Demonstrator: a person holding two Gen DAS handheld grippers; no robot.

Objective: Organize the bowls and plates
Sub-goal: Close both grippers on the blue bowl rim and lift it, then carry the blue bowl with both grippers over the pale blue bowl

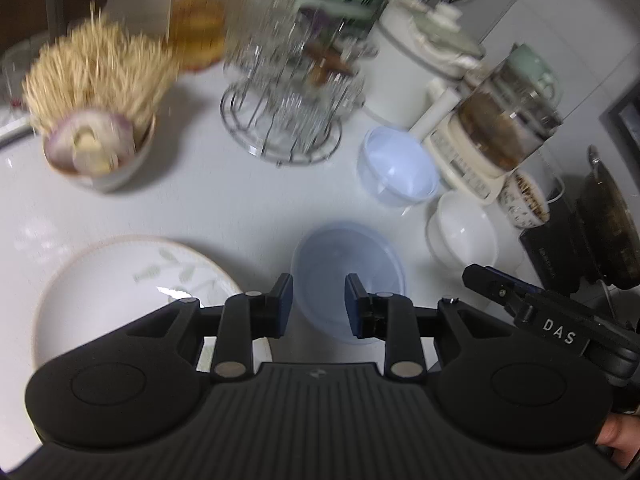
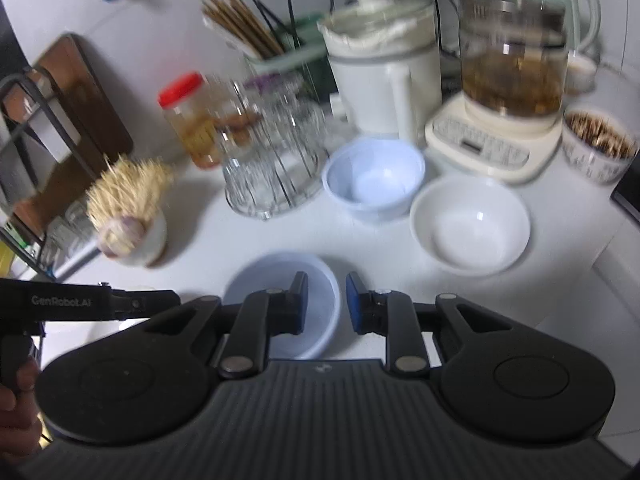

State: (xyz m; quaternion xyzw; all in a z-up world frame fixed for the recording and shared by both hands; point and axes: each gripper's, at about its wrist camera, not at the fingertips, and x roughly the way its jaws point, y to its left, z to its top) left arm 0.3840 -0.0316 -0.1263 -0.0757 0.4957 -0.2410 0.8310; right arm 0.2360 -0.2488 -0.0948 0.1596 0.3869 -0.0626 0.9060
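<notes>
A pale blue plastic bowl point(image 1: 347, 280) point(image 2: 282, 304) sits on the white table point(image 1: 224, 208) point(image 2: 380, 256), right in front of both hand-held grippers. The left hand-held gripper point(image 1: 319, 304) hovers over the bowl's near side with its fingers spread apart and nothing between them; the bowl shows through the gap. The right hand-held gripper point(image 2: 327, 302) is also released, its fingers straddling the bowl's right rim without a clear touch.

Just left of the blue bowl lies a white plate with a leaf pattern point(image 1: 120, 280), partly hidden under the left hand-held gripper. Farther back stands a second, deeper blue bowl point(image 1: 396, 168) point(image 2: 374, 176), and just beside it a plain white bowl point(image 1: 462, 232) point(image 2: 470, 226).

Behind these, toward the far edge of the table, are a wire rack of glasses point(image 1: 288, 112) point(image 2: 272, 156), a white bowl of toothpicks and garlic point(image 1: 96, 120) point(image 2: 128, 208), a red-lidded jar point(image 1: 198, 12) point(image 2: 190, 120), a white cooker point(image 1: 416, 68) point(image 2: 384, 68), and a glass kettle on a cream base point(image 1: 500, 128) point(image 2: 508, 92).
</notes>
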